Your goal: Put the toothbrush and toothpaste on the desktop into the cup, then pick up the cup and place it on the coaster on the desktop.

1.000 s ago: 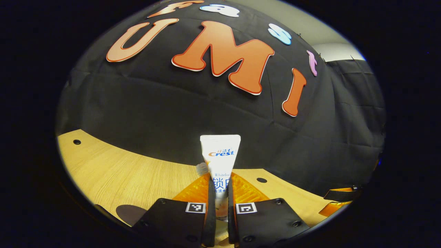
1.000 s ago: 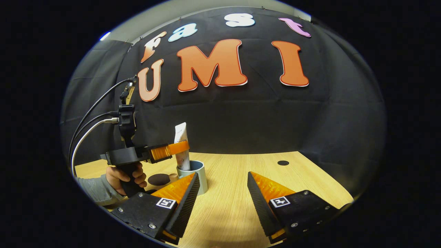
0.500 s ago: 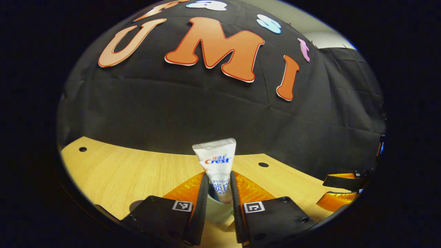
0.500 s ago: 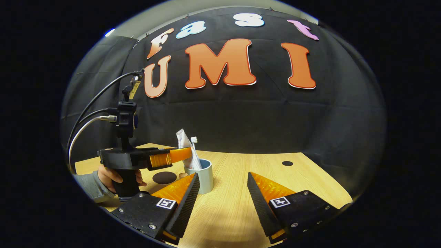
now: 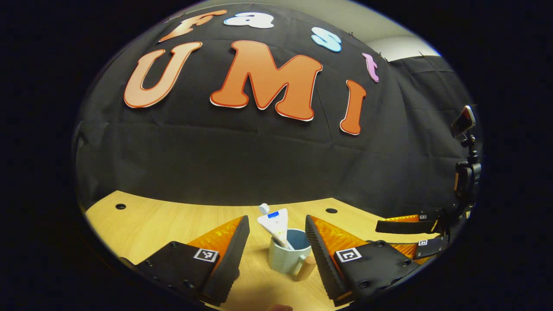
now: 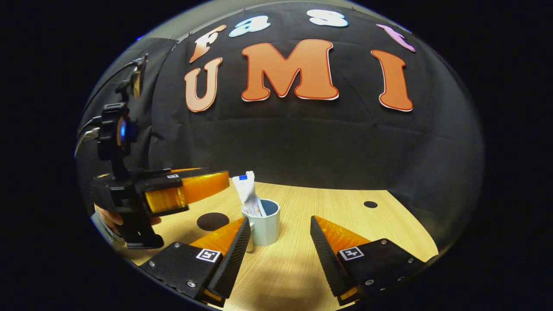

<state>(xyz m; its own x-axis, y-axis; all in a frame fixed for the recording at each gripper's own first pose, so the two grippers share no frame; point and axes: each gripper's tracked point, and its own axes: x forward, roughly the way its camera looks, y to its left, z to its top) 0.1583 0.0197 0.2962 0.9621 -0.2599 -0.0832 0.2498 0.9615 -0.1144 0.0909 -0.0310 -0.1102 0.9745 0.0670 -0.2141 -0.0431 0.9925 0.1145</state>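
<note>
Now the left gripper [image 5: 274, 242] has let the toothpaste [image 5: 276, 226] go: its jaws, clamped on the tube a second ago, stand wide and hold nothing. The right gripper [image 6: 278, 242] also stands wide and empty. Beyond them the tube leans in the cup [image 6: 265, 224] with the toothbrush [image 5: 264, 208], mid-table [image 6: 328, 203]. Filling looks finished; what remains is carrying the cup to the dark coaster [image 6: 212, 221], just beside it toward the table's left edge.
</note>
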